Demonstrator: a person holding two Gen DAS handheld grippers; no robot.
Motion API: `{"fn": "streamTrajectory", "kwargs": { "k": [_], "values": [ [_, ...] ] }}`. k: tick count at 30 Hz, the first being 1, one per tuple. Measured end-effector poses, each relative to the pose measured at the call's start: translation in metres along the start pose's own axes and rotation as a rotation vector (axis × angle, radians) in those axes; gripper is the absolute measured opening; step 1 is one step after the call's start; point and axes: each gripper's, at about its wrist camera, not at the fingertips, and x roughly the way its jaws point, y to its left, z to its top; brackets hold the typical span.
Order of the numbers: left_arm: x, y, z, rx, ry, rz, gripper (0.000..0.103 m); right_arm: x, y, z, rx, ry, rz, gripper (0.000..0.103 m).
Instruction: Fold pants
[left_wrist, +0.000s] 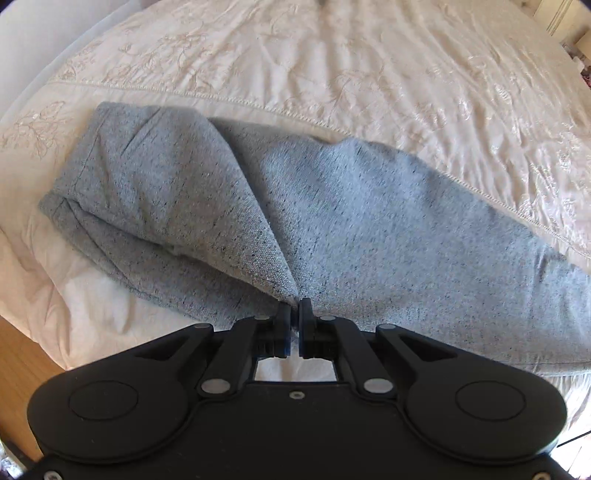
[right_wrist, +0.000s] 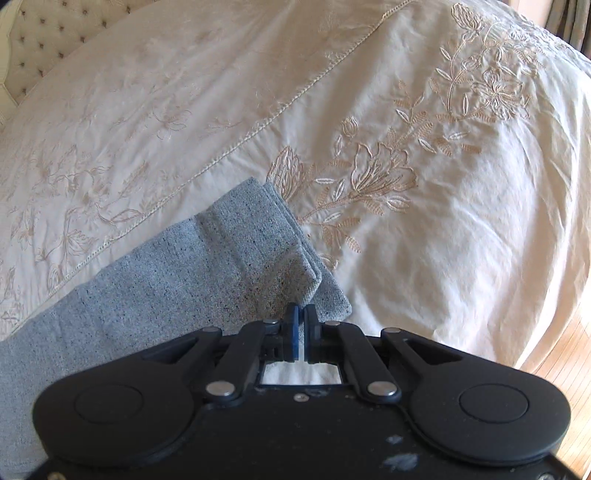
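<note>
The gray sweatpants lie on the bed, near its edge, stretched out long from side to side. One end is already flipped over on itself, so a big flap sits on top of the rest. In the right wrist view the other end shows, with the leg cuffs stacked on each other. The left claw is squeezed shut and pinches the pointy corner of the flap. The right claw is also nearly shut, right at the near edge of the cuffs, and it looks like it has a bit of the cloth between its tips, though I cannot be fully sure. It looks like the fold is partway done, and both ends are being grabbed to bring them together. The next move needs both claws to keep a tight pinch, lift the cloth a little, and carry one end over to the other so the edges line up. The cloth is soft and floppy, so it could slip out or bunch up. The bed has a cream bedspread with sewn flowers and a stitched line across it. A padded headboard with buttons is at the far end, and a wooden floor shows beside the bed.
</note>
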Motion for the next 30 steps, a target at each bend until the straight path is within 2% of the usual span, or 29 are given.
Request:
{"fn": "streamTrajectory", "kwargs": {
  "k": [2, 6, 10, 12, 16, 20, 25, 30],
  "values": [
    [0.006, -0.004, -0.003, 0.025, 0.019, 0.024, 0.004, 0.007, 0.000, -0.002, -0.006, 0.020, -0.015, 0.003],
    [0.040, -0.005, -0.013, 0.035, 0.127, 0.065, 0.004, 0.024, -0.008, -0.012, 0.023, 0.074, -0.048, 0.003],
    [0.051, -0.007, -0.024, 0.046, 0.175, 0.087, 0.006, 0.022, 0.001, -0.011, -0.038, 0.062, -0.069, 0.006],
    [0.049, -0.008, -0.031, 0.052, 0.189, 0.088, 0.016, 0.021, 0.004, -0.010, -0.069, 0.065, -0.096, 0.011],
    [0.028, -0.004, -0.048, 0.047, 0.155, 0.099, 0.016, 0.010, 0.007, -0.011, -0.082, 0.052, -0.092, 0.012],
    [0.000, 0.011, -0.048, 0.002, 0.101, 0.111, 0.016, -0.007, 0.017, -0.016, -0.108, 0.002, -0.089, 0.012],
    [-0.011, 0.044, -0.024, -0.052, 0.042, 0.156, 0.017, -0.035, 0.041, -0.028, -0.141, -0.049, -0.023, 0.014],
    [-0.008, 0.087, 0.004, -0.086, 0.003, 0.195, 0.017, -0.052, 0.088, -0.051, -0.238, -0.062, 0.057, 0.016]
  ]
}}
